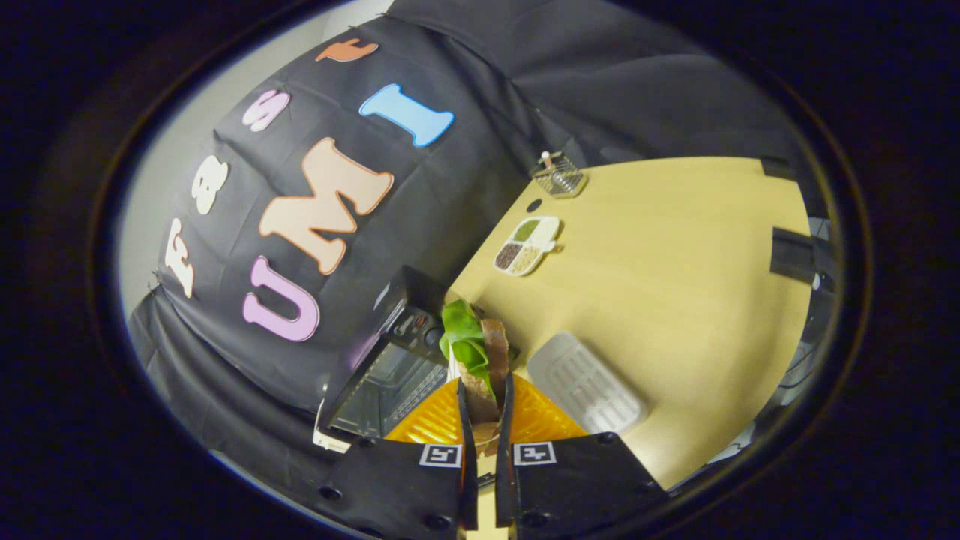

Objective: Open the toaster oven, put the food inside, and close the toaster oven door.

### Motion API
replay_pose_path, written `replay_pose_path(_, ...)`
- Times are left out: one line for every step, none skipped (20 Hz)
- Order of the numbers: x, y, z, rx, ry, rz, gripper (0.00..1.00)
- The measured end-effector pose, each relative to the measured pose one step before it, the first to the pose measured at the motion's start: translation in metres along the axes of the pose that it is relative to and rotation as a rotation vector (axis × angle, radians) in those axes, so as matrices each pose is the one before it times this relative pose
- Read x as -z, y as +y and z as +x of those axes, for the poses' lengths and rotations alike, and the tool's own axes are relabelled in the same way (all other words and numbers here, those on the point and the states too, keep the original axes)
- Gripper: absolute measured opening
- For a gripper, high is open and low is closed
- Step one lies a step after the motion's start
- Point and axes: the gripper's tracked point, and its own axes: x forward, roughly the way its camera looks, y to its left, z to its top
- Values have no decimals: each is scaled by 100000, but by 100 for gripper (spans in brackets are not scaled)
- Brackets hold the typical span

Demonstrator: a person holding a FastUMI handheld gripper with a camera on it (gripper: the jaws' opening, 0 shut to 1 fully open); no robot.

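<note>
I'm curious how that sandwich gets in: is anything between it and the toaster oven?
Nothing lies between the sandwich, pinched in the claw, and the toaster oven beside it. Only the oven's glass door might block it; I cannot tell whether it is open.

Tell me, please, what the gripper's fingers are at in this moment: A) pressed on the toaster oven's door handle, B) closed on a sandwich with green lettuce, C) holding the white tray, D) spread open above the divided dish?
B: the gripper has both fingers pressed on the sandwich, its lettuce sticking out ahead of them, beside the toaster oven.
</note>
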Motion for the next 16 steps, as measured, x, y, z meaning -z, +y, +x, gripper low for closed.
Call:
replay_pose_path(1340, 970, 8, -840, 1331, 951, 11)
replay_pose_path(1368, 894, 317, -989, 1426, 899, 11)
replay_pose_path(1358, 1063, 226, -1050, 1195, 1066, 11)
replay_pose_path(1206, 1067, 495, -1039, 826, 1185, 11)
replay_pose_path(1102, 1058, 671, -1027, 665, 1593, 11)
replay_pose_path(1036, 1002, 674, -979, 460, 1841, 11)
replay_pose_path(1047, 900, 875, -820, 353, 1778, 11)
replay_pose_path(940, 771, 837, -598, 391, 1524, 11)
replay_pose_path(813, 651, 959, -328, 241, 1289, 11)
replay_pose_path(775, 417, 1088, -62, 322, 1322, 11)
replay_pose_path(642, 347, 1007, 182, 297, 1242, 11)
replay_pose_path(662, 300, 1016, 277, 252, 1146, 11)
replay_pose_path(344, 349, 898, 282, 60, 820, 11)
replay_pose_path(236, 335, 894, -455, -372, 1033, 11)
replay_pose_path(92, 290, 765, -43, -779, 1287, 11)
replay_pose_path(-4, 125, 804, 237, -734, 974, 11)
